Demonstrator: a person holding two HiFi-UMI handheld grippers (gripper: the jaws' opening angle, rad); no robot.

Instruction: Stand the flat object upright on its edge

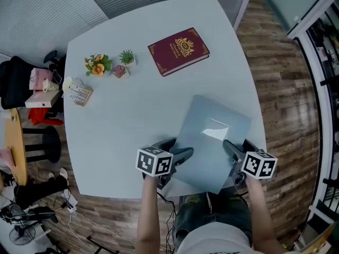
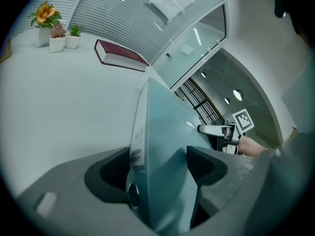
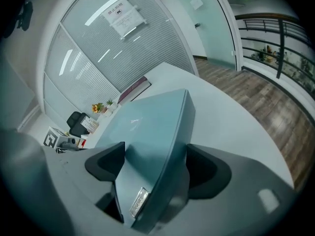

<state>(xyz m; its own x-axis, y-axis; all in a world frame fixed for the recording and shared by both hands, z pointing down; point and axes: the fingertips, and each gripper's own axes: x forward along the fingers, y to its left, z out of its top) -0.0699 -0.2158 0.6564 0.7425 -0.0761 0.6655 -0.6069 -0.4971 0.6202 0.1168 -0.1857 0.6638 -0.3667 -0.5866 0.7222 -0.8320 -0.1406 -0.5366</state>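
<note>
The flat object (image 1: 212,142) is a grey-blue glossy board with a white glare patch, lying slanted over the front part of the white table (image 1: 122,120). My left gripper (image 1: 183,155) is shut on its near left edge and my right gripper (image 1: 230,147) on its near right edge. In the left gripper view the board (image 2: 167,132) runs edge-on between the dark pads of the left gripper (image 2: 157,166), with the right gripper (image 2: 219,130) beyond. In the right gripper view the board (image 3: 152,132) fills the gap of the right gripper (image 3: 155,168). Whether its far corner touches the table cannot be told.
A dark red book (image 1: 178,51) lies at the table's far side. Two small potted plants (image 1: 98,64) (image 1: 126,57) and a small card holder (image 1: 79,92) stand far left. A black chair (image 1: 16,81) is left of the table. Wooden floor (image 1: 286,78) lies to the right.
</note>
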